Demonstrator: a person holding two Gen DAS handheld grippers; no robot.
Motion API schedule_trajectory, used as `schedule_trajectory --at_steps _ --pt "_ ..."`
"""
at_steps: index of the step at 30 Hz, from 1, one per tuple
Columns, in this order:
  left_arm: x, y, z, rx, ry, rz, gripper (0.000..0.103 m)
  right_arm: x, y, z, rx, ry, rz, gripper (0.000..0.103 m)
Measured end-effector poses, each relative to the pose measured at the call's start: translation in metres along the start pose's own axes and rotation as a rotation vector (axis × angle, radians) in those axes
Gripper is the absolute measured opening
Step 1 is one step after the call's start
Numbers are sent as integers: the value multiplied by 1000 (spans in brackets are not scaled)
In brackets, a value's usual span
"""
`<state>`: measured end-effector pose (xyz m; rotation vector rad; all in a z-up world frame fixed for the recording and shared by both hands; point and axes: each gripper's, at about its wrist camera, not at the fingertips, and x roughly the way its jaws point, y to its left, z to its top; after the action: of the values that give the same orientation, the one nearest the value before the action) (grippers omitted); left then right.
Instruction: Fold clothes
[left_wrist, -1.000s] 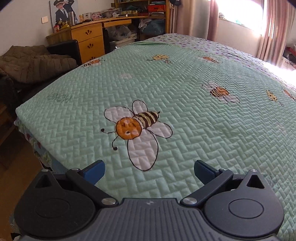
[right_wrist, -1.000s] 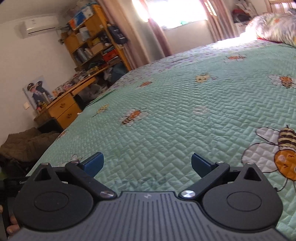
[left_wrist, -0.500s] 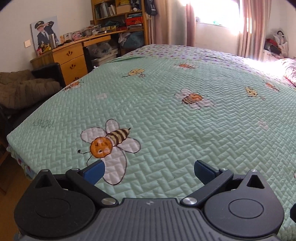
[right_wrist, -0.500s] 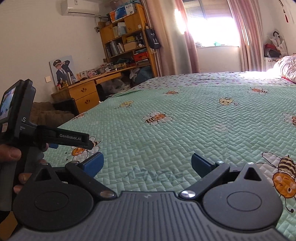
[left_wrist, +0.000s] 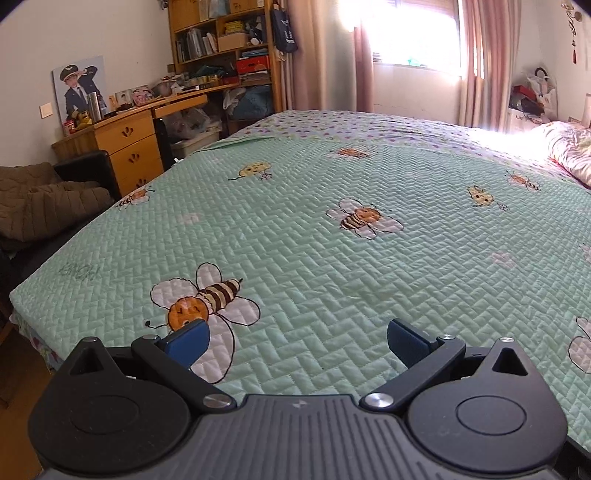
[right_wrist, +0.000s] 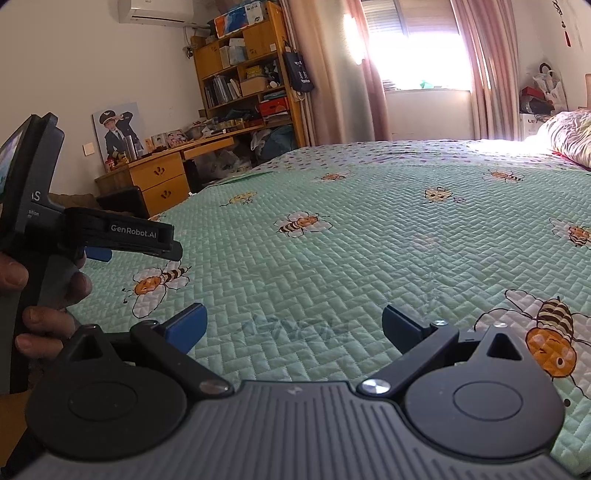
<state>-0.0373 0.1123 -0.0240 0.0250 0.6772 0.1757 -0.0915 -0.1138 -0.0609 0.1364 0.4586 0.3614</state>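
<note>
My left gripper is open above the near edge of a bed, nothing between its blue fingers. The bed carries a green quilted cover printed with bees. My right gripper is also open over the same green cover, holding nothing. In the right wrist view the left gripper shows at the far left, held in a person's hand. No loose garment lies on the cover in either view. A brown quilted piece is heaped on a dark chair left of the bed.
A wooden desk with drawers and a bookshelf stand against the far wall. Curtains and a bright window are behind the bed. A floral pillow or duvet lies at the right end. Wooden floor shows at the lower left.
Both grippers have tilted up and pulled back, so more of the room and far wall shows. The left gripper and the hand holding it have come into the right wrist view.
</note>
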Motion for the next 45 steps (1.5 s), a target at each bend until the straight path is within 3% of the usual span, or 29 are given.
schedule_trajectory --at_steps 45 --pt "-15 -11 3 4 0 -66 102 -7 -5 -9 38 -5 -31 101"
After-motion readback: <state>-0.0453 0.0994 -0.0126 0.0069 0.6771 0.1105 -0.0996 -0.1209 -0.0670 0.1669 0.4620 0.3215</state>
